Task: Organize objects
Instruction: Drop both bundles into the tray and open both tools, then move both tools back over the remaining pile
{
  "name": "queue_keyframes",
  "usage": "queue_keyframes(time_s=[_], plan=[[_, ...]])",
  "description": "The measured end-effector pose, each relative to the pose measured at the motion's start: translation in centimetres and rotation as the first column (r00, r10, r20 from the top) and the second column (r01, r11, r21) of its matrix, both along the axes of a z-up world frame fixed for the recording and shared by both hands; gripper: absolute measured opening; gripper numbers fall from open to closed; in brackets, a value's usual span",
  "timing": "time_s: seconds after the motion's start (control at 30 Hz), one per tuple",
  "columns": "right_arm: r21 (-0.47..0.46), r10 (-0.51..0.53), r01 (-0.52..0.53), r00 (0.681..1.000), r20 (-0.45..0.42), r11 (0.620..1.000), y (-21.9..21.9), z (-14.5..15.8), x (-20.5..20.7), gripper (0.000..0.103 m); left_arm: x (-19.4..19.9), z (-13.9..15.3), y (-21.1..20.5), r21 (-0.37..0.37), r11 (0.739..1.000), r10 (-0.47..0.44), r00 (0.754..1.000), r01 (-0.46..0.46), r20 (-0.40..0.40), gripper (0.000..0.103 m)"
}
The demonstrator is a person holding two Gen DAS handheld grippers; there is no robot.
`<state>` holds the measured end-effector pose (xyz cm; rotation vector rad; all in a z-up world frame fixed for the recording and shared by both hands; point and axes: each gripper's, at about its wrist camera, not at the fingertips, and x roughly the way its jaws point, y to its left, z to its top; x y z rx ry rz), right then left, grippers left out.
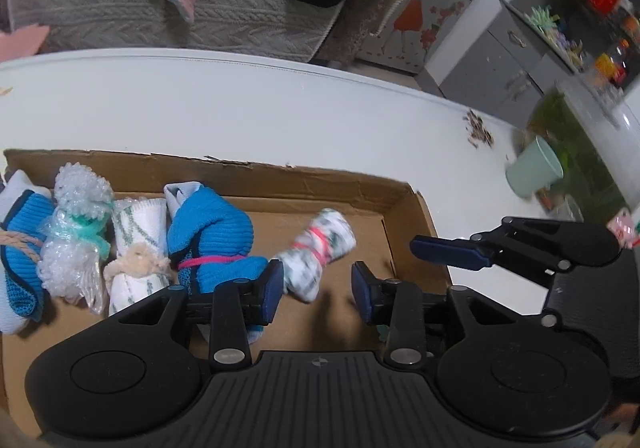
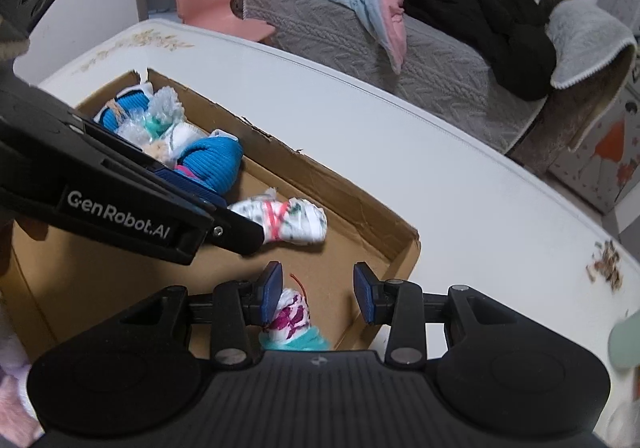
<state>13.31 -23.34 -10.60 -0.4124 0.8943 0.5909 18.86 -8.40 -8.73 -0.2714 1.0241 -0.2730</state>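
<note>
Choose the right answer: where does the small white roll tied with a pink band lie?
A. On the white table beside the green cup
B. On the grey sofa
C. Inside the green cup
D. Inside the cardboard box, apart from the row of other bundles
D: the white roll tied with a pink band lies on the floor of the cardboard box, with bare cardboard between it and the blue knit bundle that ends the row.

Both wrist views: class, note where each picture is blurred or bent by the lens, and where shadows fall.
Left wrist view: the table edge bows from fisheye distortion, the shelves and green cup at right are smeared, and soft shadows lie under the white floral bundle in the cardboard box. Right wrist view: the table rim curves too, and the corners darken and blur.
</note>
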Motion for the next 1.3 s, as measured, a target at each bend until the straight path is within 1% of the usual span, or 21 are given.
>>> queue_keyframes(time_s=[0.1,0.13,0.2,0.27,0.37,0.4,0.5,0.57,0.63,0.67,0.7,0.77,0.8,0.87,0.93,0.97,1.0,1.07,1.17,1.2,1.3], plan=[[0.006,0.004,-0.004,1.000,-0.022,1.000,-0.2,0.3,-0.6,0.039,-0.5,0.4,-0.3,0.008,1.000,-0.017,1.000,0.016,0.012,0.051],[0.001,0.008,-0.008,1.000,-0.025,1.000,-0.2,0.4,-0.9,0.040,-0.7,0.5,-0.4,0.016,1.000,-0.021,1.000,0.020,0.020,0.055],[-0.008,0.010,-0.011,0.999,-0.037,1.000,-0.2,0.6,-1.5,0.041,-1.1,1.0,-0.5,0.031,0.999,-0.032,0.999,0.031,0.034,0.059],[0.009,0.014,-0.014,0.998,-0.053,1.000,-0.4,1.0,-2.2,0.042,-1.4,1.5,-0.5,0.035,0.999,-0.041,0.998,0.039,0.047,0.059],[0.037,0.017,-0.013,0.994,-0.112,0.999,-0.7,0.9,-3.0,0.043,-1.9,2.2,-0.4,0.043,0.998,-0.046,0.997,0.044,0.066,0.061],[0.044,0.027,-0.022,0.994,-0.102,0.999,-0.7,1.0,-3.4,0.043,-2.1,2.4,-0.5,0.047,0.998,-0.051,0.996,0.048,0.071,0.062],[0.071,0.037,-0.029,0.993,-0.113,0.997,-0.7,1.0,-3.8,0.043,-2.5,2.7,-0.1,0.038,0.998,-0.050,0.996,0.047,0.072,0.062],[0.078,0.023,-0.011,0.989,-0.149,0.997,-0.5,0.7,-3.7,0.044,-2.8,2.8,0.2,0.043,0.998,-0.045,0.996,0.042,0.072,0.063],[0.086,0.031,-0.019,0.989,-0.144,0.996,-0.3,0.8,-4.2,0.044,-3.1,2.9,0.7,0.040,0.999,-0.039,0.996,0.036,0.076,0.063],[0.107,0.036,-0.018,0.986,-0.164,0.994,-0.2,0.9,-4.4,0.044,-3.2,2.9,1.0,0.041,0.999,-0.036,0.996,0.033,0.075,0.063],[0.136,0.043,-0.016,0.979,-0.198,0.991,-0.2,0.9,-4.7,0.049,-3.3,2.8,1.2,0.043,0.999,-0.034,0.997,0.031,0.075,0.063],[0.194,0.082,-0.021,0.946,-0.315,0.981,0.2,-0.2,-4.7,0.057,-3.4,2.6,1.7,0.055,0.998,-0.029,0.997,0.026,0.070,0.064],[0.198,0.088,-0.019,0.934,-0.347,0.980,0.6,-0.9,-4.6,0.057,-3.5,2.5,2.0,0.059,0.998,-0.025,0.998,0.021,0.065,0.064],[0.166,0.066,-0.013,0.946,-0.319,0.986,1.2,-1.7,-3.9,0.056,-3.7,2.5,2.3,0.061,0.998,-0.022,0.998,0.018,0.059,0.064],[0.128,0.003,0.029,0.970,-0.241,0.991,1.4,-1.7,-2.3,0.056,-4.3,2.8,2.8,0.084,0.996,-0.031,0.997,0.025,0.069,0.069],[0.106,-0.043,0.065,0.978,-0.202,0.992,1.2,-1.5,-1.4,0.056,-4.7,3.0,3.1,0.094,0.995,-0.032,0.997,0.025,0.073,0.070],[0.118,-0.073,0.097,0.979,-0.190,0.988,0.9,-1.2,-0.6,0.059,-5.0,3.2,3.5,0.096,0.995,-0.030,0.997,0.023,0.074,0.070],[0.177,-0.086,0.128,0.970,-0.229,0.976,0.2,-0.8,0.1,0.057,-5.8,3.8,4.3,0.107,0.994,-0.025,0.997,0.017,0.076,0.070],[0.176,-0.068,0.107,0.975,-0.214,0.979,0.2,0.0,-1.1,0.057,-7.2,4.6,5.1,0.167,0.986,-0.027,0.996,0.012,0.087,0.075],[0.172,-0.071,0.107,0.977,-0.203,0.979,0.2,0.2,-1.8,0.057,-7.6,4.7,5.3,0.190,0.982,-0.031,0.996,0.015,0.079,0.077],[0.153,-0.092,0.119,0.981,-0.169,0.981,0.7,0.8,-3.4,0.058,-8.6,4.6,5.2,0.235,0.972,-0.043,0.998,0.030,0.054,0.078]])
